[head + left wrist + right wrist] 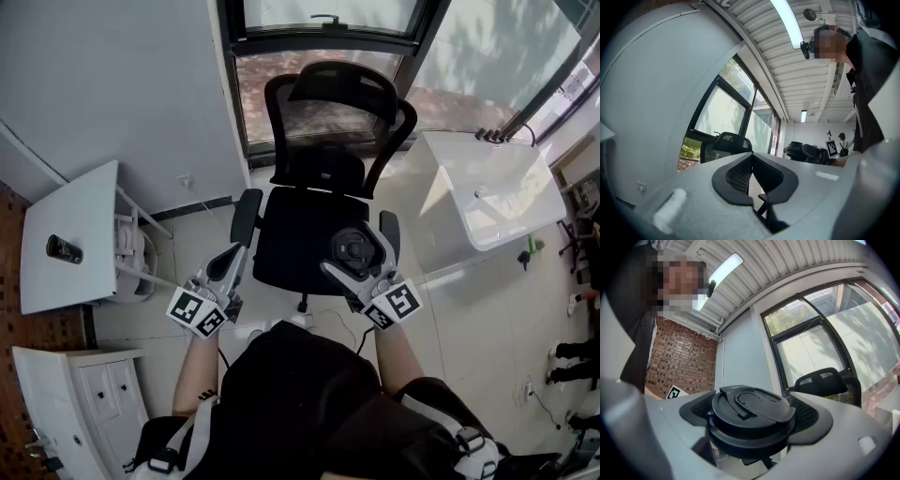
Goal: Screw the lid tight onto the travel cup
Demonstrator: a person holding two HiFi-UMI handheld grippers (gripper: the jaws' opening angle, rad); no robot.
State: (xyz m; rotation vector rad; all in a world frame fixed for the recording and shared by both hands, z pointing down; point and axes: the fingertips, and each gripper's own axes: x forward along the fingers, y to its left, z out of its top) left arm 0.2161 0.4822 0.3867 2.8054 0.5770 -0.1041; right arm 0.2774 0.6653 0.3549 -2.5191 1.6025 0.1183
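Left gripper is held with its jaws pressed together and nothing between them, before the black office chair. Further right, the black lid is pinched between the widely spread jaws of the right gripper, above the chair's seat.

Black lid; grey fingers with black meshed pads; black mesh chair; red brick wall; white surface; black-and-white square-patterned cubes.
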